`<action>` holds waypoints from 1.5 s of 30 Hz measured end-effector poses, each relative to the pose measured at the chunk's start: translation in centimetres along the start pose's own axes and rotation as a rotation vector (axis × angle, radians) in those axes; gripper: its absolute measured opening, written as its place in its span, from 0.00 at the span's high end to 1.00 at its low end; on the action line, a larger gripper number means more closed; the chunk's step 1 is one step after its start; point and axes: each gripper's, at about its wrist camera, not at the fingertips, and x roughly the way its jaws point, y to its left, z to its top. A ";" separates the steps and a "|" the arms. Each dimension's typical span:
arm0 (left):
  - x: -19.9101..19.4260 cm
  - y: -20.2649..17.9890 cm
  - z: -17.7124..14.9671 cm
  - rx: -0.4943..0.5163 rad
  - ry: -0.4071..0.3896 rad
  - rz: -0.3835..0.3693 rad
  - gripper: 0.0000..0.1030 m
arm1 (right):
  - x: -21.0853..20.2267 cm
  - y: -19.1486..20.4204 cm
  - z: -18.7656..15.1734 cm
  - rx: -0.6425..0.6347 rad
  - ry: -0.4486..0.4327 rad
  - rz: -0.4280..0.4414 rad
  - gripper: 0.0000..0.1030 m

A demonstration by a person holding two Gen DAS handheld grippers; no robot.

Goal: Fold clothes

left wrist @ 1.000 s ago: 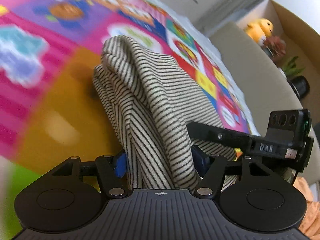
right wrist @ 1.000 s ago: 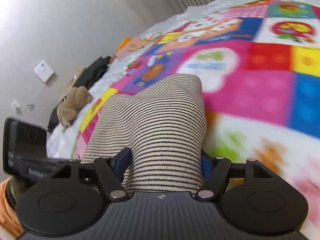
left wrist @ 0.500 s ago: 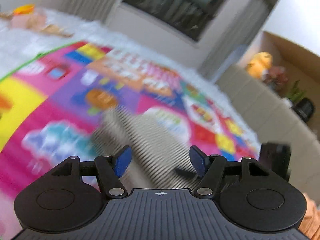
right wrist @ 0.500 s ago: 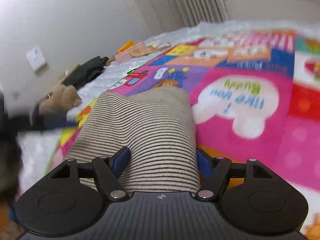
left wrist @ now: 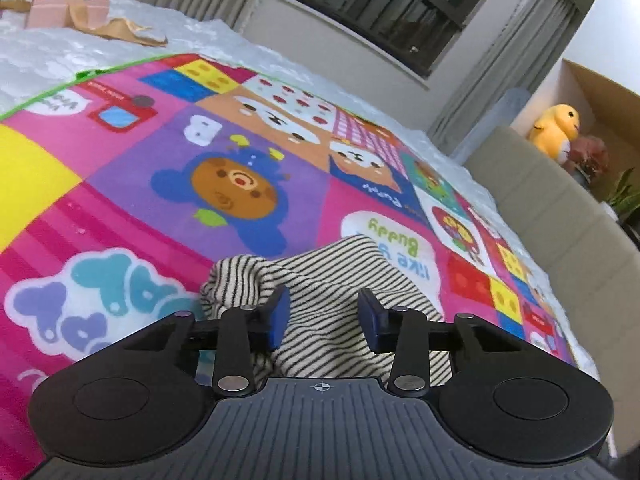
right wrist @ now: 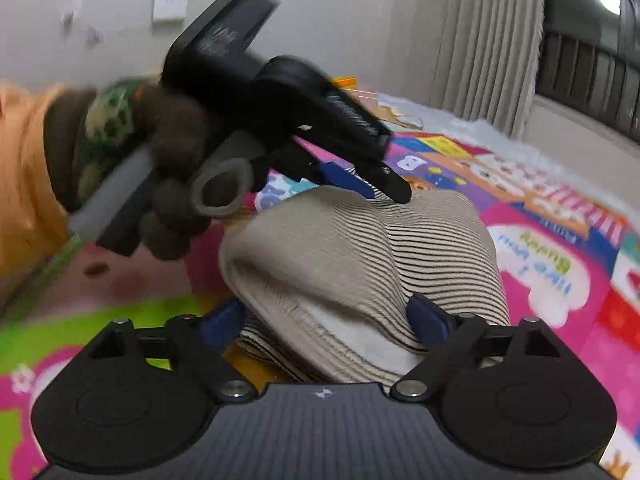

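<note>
A cream garment with thin black stripes (left wrist: pixel 328 272) lies bunched on a bright play mat (left wrist: pixel 160 152). My left gripper (left wrist: pixel 324 316) stands over its far edge. The blue pads (left wrist: pixel 278 316) are half apart, with a fold of cloth lying between them. In the right wrist view the garment (right wrist: pixel 400 248) is a thick folded bundle that fills the gap of my right gripper (right wrist: pixel 326 316), which is shut on it. In the same view the left gripper (right wrist: pixel 376 188) has its tips on top of the bundle, held by a gloved hand (right wrist: pixel 176 140).
The mat (right wrist: pixel 560 240) lies on a white quilted cover (left wrist: pixel 80 52). A beige sofa (left wrist: pixel 540 200) borders it on the right, with a yellow plush toy (left wrist: pixel 556 124) on a shelf behind. A pink box and brown paper (left wrist: pixel 64 8) sit far left.
My left gripper let go of the garment, pulled back, then came down on its far edge with the fingers closer together. The right gripper kept its hold and tilted up.
</note>
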 end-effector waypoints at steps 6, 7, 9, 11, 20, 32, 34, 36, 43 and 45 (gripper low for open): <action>-5.9 -5.3 -2.7 0.102 -0.164 0.135 0.24 | -4.7 -3.5 -0.8 0.200 -0.080 0.028 0.00; -7.0 -6.3 -3.8 0.113 -0.185 0.162 0.19 | -5.7 -4.3 -1.2 0.243 -0.095 0.028 0.00; -9.0 -8.1 -6.4 0.095 -0.204 0.225 0.15 | -7.6 -5.6 -2.4 0.310 -0.110 0.011 0.00; -10.8 -9.7 -9.0 0.076 -0.222 0.284 0.05 | -9.1 -6.2 -3.9 0.345 -0.111 -0.021 0.00; -10.6 -15.0 -20.6 0.128 -0.260 0.517 0.00 | -13.8 -4.9 -10.6 0.184 -0.154 -0.235 0.00; -9.7 -15.2 -22.9 0.158 -0.256 0.556 0.00 | -13.6 -6.3 -11.2 0.277 -0.155 -0.224 0.00; -9.8 -15.0 -22.9 0.146 -0.256 0.552 0.00 | -13.5 -6.3 -11.2 0.286 -0.144 -0.218 0.00; -9.8 -14.9 -22.9 0.135 -0.256 0.547 0.00 | -13.2 -6.7 -11.2 0.309 -0.118 -0.206 0.00; -9.7 -14.8 -22.8 0.133 -0.254 0.546 0.00 | -12.4 -7.7 -11.6 0.385 -0.038 -0.183 0.00; -9.7 -14.7 -22.8 0.133 -0.254 0.547 0.00 | -12.5 -7.8 -11.7 0.392 -0.039 -0.177 0.00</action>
